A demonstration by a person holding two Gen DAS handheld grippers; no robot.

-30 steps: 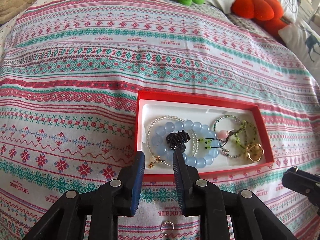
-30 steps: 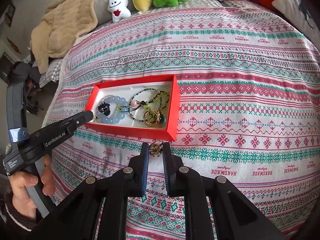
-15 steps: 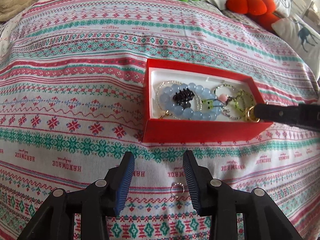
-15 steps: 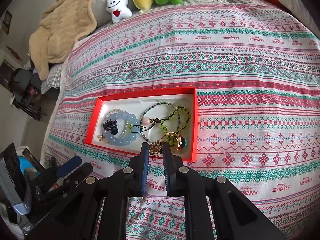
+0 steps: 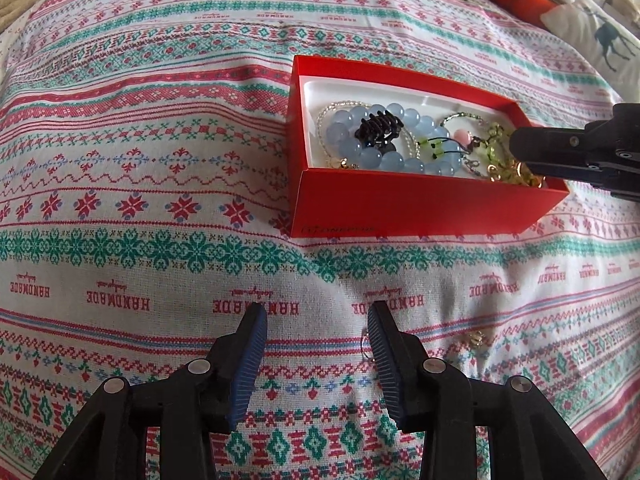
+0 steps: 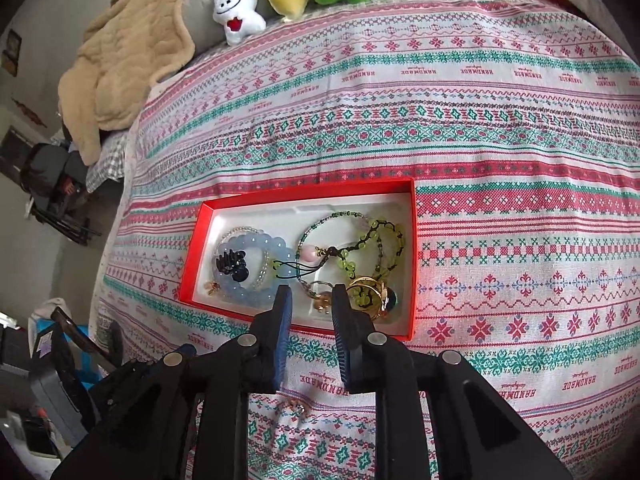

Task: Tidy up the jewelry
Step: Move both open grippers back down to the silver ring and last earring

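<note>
Right tongs (image 6: 308, 294), over the red box (image 6: 413, 256), have just parted, releasing the gold ring (image 6: 322, 300); left tongs (image 5: 316, 316) released.

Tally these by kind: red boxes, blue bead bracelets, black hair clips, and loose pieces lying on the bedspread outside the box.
Red box: 1
Blue bead bracelet: 1
Black hair clip: 1
Loose pieces on the bedspread: 2, a silver ring and a gold piece
Total: 5
</note>
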